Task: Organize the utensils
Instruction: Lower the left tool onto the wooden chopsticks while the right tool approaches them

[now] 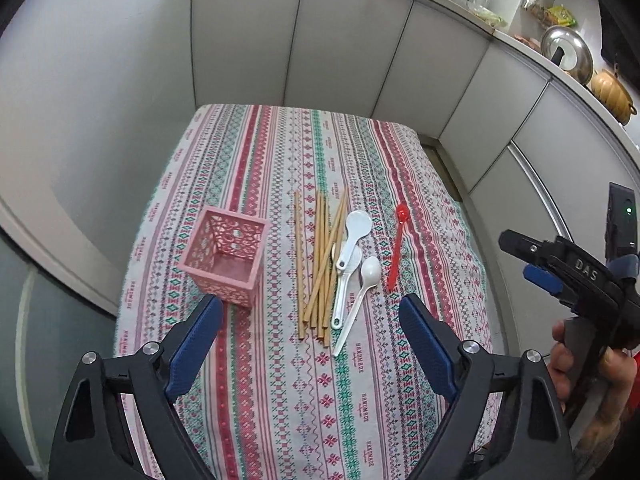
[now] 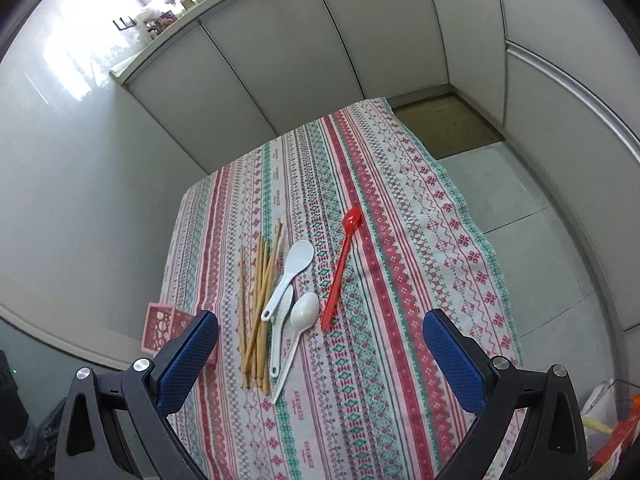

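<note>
We hold the left gripper (image 1: 310,316) above the near part of the patterned tablecloth (image 1: 280,392), fingers wide apart with nothing between them, and the right gripper (image 2: 320,334) likewise, fingers spread and empty. Ahead of the fingers lie the utensils: a bundle of wooden chopsticks (image 1: 320,264), three overlapping white spoons (image 1: 352,264) touching its right side, and a red spoon (image 1: 397,248) apart to the right. The pink lattice basket (image 1: 224,260) stands upright and empty left of the chopsticks, just beyond the left gripper's left finger.
</note>
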Action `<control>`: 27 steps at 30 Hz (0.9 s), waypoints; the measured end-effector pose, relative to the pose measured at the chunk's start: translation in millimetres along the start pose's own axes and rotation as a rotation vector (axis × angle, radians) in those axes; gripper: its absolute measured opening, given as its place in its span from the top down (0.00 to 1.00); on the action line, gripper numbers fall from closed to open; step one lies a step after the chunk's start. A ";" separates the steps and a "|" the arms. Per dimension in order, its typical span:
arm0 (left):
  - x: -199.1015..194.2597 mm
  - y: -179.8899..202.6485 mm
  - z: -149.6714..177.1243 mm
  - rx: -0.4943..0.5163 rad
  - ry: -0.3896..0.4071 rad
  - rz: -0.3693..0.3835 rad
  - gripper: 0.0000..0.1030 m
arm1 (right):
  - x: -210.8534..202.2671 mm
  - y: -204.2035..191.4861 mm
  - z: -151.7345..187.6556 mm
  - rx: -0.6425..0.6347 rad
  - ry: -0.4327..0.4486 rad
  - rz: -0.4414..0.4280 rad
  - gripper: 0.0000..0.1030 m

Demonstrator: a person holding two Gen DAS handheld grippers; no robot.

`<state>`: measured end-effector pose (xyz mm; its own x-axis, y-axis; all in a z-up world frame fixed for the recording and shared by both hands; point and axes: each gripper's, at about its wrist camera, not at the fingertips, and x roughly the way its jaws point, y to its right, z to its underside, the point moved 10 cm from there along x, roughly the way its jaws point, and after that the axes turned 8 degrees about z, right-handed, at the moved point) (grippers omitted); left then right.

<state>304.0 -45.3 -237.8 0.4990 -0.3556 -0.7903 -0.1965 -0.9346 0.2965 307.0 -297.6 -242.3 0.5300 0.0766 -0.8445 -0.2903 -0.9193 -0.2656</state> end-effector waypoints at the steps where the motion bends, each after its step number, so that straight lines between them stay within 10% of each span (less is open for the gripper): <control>1: 8.7 4.2 -3.7 0.006 -0.012 0.011 0.15 | 11.9 1.8 -1.2 0.003 -0.020 -0.002 0.00; 12: 123.7 35.5 -34.8 0.010 -0.149 0.049 0.46 | 59.9 46.6 -2.6 0.092 -0.096 -0.009 0.08; 27: 244.4 22.9 -62.2 0.128 -0.229 -0.129 0.72 | 78.4 61.0 -1.8 0.113 -0.114 0.030 0.25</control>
<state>473.9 -154.1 -390.8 0.3262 -0.2092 -0.9219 -0.2557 -0.9584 0.1270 332.2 -348.4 -323.9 0.4282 0.0990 -0.8983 -0.3957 -0.8731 -0.2848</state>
